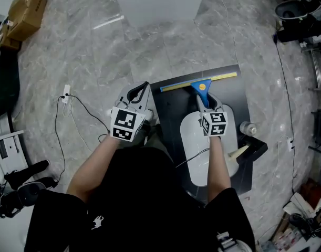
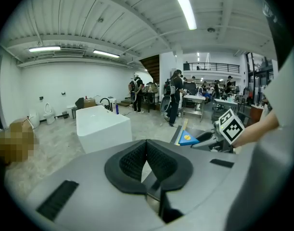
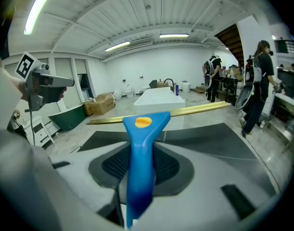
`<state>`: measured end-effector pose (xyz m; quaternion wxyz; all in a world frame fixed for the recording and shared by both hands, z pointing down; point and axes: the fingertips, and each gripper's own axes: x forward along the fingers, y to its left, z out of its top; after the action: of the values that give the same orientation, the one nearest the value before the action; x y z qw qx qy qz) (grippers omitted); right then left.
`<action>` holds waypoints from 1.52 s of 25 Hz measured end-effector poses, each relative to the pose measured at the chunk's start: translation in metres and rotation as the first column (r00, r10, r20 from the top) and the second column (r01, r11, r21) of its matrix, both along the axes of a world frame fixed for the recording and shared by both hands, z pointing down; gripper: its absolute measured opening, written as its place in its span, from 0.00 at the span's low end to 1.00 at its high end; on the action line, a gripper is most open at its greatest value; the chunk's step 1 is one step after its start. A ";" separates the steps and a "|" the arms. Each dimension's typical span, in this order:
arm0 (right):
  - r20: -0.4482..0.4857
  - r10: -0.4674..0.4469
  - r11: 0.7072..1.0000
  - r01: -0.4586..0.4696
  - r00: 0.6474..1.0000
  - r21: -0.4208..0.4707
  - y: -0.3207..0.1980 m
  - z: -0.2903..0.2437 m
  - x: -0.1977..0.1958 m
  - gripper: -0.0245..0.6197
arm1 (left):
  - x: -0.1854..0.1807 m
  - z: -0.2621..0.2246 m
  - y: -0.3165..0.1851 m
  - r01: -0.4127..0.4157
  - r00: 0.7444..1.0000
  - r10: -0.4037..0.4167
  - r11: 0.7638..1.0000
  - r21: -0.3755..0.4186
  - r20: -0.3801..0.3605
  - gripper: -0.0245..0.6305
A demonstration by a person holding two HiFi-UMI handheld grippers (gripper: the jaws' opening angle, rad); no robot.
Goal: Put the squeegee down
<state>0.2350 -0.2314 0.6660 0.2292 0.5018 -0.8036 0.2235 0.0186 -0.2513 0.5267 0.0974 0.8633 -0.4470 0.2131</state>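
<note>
The person stands on the marble floor (image 1: 71, 51) with both arms stretched forward and a tool in each hand. The left claw (image 2: 147, 146) is closed: its ribbed black pads meet at the tips with nothing between them. It hangs just off the near-left corner of a dark mat (image 1: 173, 101) spread on the floor.

The right claw (image 3: 139, 158) is clamped on the blue handle of the squeegee (image 1: 201, 84), one pad on each side of the shaft. The handle runs straight out from the claw, away from the person. The yellow blade lies crosswise at the end, lined up along the mat's far edge. From here I can't tell whether the blade touches the mat or hangs just over it.

Under the right forearm a white oval fixture (image 1: 194, 164) lies on the mat. Just to its right sit a small clear bottle (image 1: 248, 127) and a black tool with a pale handle (image 1: 249, 150), both on the mat's right side.

Left of the mat, a thin black cable (image 1: 79, 106) trails over the floor to a small white plug. Farther out, straight ahead, stands a white bathtub (image 1: 160, 1). A cardboard box (image 1: 26, 7) sits well off to the far left. At the back of the hall several people (image 2: 174, 97) stand around work tables under strip lights.
</note>
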 end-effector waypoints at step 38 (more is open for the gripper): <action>-0.020 0.057 0.992 -0.059 0.998 -0.115 -0.032 0.040 -0.010 0.24 | -0.005 0.021 0.002 0.047 0.997 -0.044 0.998 -0.049 0.062 0.04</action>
<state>0.2250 -0.2637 0.7061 0.2579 0.5128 -0.7723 0.2721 0.0137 -0.2492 0.5479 0.1102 0.8432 -0.4638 0.2483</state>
